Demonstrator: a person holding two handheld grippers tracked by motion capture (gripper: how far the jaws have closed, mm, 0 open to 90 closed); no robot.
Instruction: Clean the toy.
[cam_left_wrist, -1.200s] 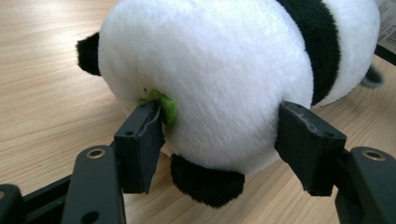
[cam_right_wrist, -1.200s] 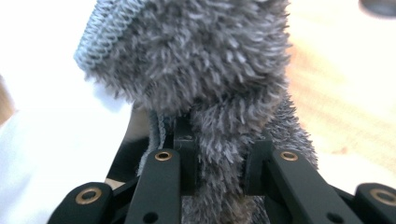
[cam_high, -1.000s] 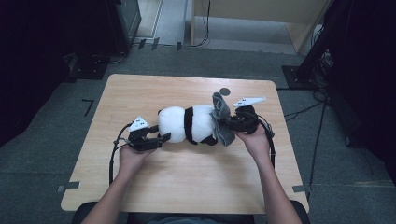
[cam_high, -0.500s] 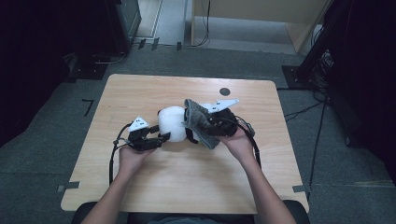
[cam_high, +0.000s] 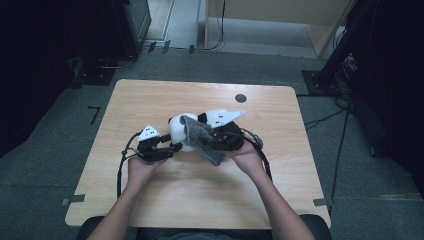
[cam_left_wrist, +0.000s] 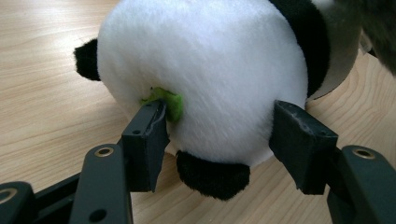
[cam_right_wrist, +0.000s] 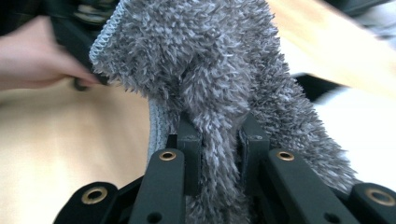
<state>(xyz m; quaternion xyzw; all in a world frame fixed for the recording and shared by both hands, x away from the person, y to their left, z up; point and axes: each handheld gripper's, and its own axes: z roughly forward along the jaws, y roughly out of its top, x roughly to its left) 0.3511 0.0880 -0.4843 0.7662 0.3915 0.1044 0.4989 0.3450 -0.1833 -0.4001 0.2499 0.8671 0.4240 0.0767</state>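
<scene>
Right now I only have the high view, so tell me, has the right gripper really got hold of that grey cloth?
Observer: Yes. In the right gripper view the right gripper is shut on the grey cloth, a fold of it pinched between the pads.
Operator: And the left one, is it gripping the panda?
Observer: The left gripper has the plush panda between its jaws; one pad meets a small green tag and the other touches the white fur.
Operator: Is the panda off the table?
Observer: No, in the left gripper view its black paw rests on the wooden table.
</scene>
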